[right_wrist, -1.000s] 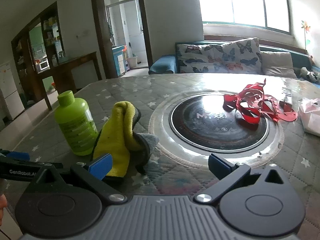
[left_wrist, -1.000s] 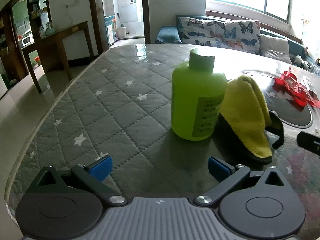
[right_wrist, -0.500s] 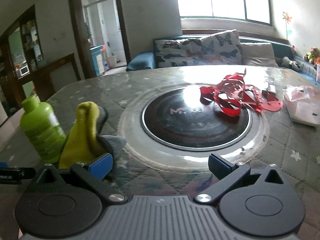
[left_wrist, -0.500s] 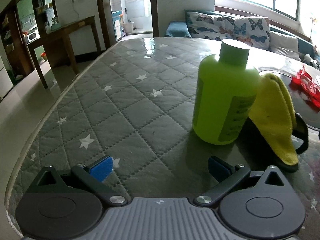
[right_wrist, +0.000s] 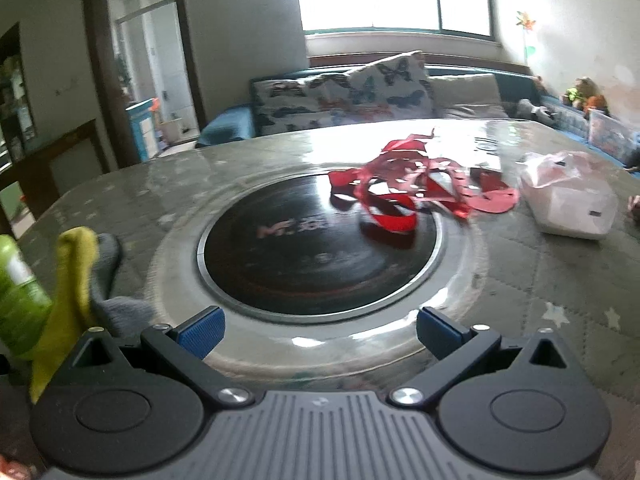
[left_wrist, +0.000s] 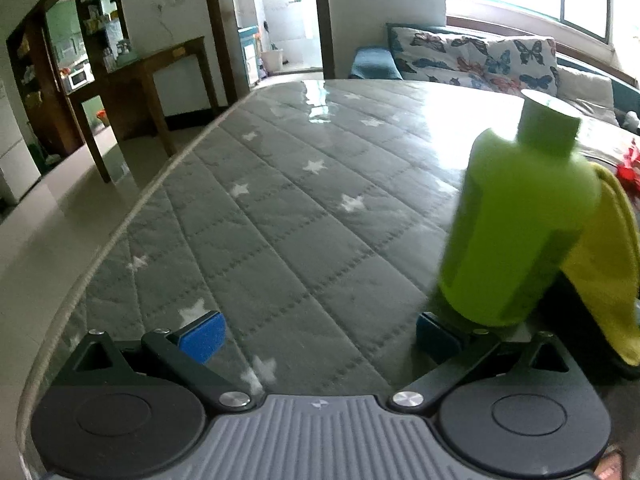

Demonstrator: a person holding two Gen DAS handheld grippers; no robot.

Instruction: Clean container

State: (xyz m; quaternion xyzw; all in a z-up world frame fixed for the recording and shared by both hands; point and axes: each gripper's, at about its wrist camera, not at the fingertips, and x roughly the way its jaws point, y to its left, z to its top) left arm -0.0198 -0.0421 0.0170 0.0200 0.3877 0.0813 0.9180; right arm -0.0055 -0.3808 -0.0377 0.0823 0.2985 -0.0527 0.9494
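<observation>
Left wrist view: left tool [left_wrist: 320, 336] held wide, nothing between its blue pads [left_wrist: 202, 340]. Green bottle [left_wrist: 516, 232], capped, stood upright at right of frame on the quilted grey desk [left_wrist: 280, 220], just beyond the right pad; yellow cloth [left_wrist: 612, 264] behind it at the right edge. Right wrist view: right tool [right_wrist: 320, 330] likewise wide and empty. Black round cooktop [right_wrist: 312, 248] lay centre frame, red ribbon [right_wrist: 412, 188] across its upper right rim, white plastic bag [right_wrist: 572, 200] at right. Bottle and cloth sat at lower left.
</observation>
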